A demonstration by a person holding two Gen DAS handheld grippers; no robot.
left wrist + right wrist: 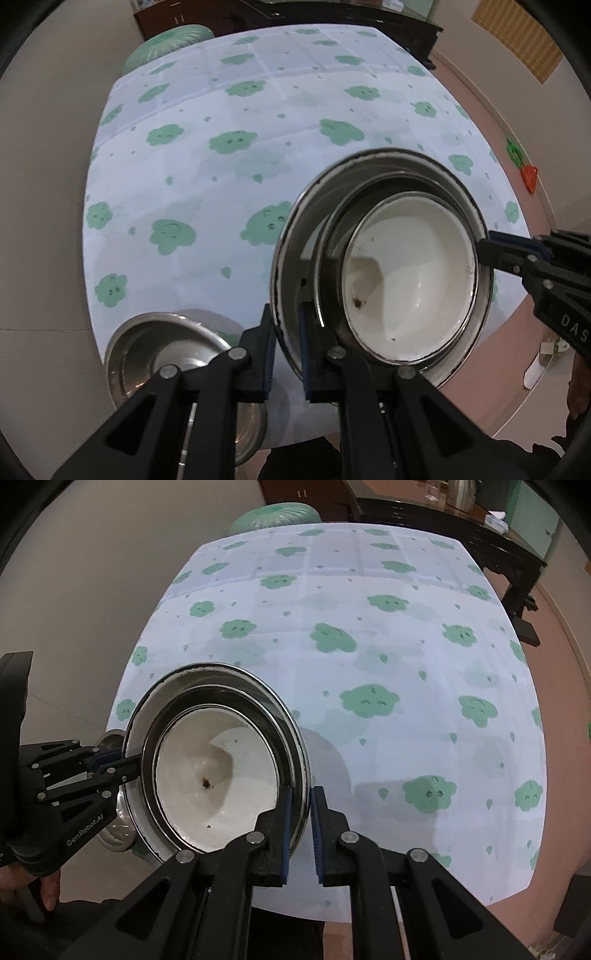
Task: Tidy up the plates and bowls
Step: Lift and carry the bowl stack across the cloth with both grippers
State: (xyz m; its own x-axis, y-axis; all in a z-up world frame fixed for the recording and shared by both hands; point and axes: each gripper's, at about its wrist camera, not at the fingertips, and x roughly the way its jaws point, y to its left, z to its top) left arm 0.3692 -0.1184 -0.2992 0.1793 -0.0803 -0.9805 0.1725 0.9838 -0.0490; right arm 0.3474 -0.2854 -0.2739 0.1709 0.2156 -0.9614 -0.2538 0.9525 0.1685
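Above the cloud-print tablecloth [369, 657], I'm pinching the nested steel-and-white bowl stack [410, 273] with both grippers, left gripper [286, 328] at its nine o'clock rim, right gripper [300, 818] opposite; a steel bowl [147, 343] is sitting beside it.

Shiny steel plates [291, 258], glossy white enamel bowl [410, 280], matt printed cloth tablecloth [221, 177], matt black plastic grippers.
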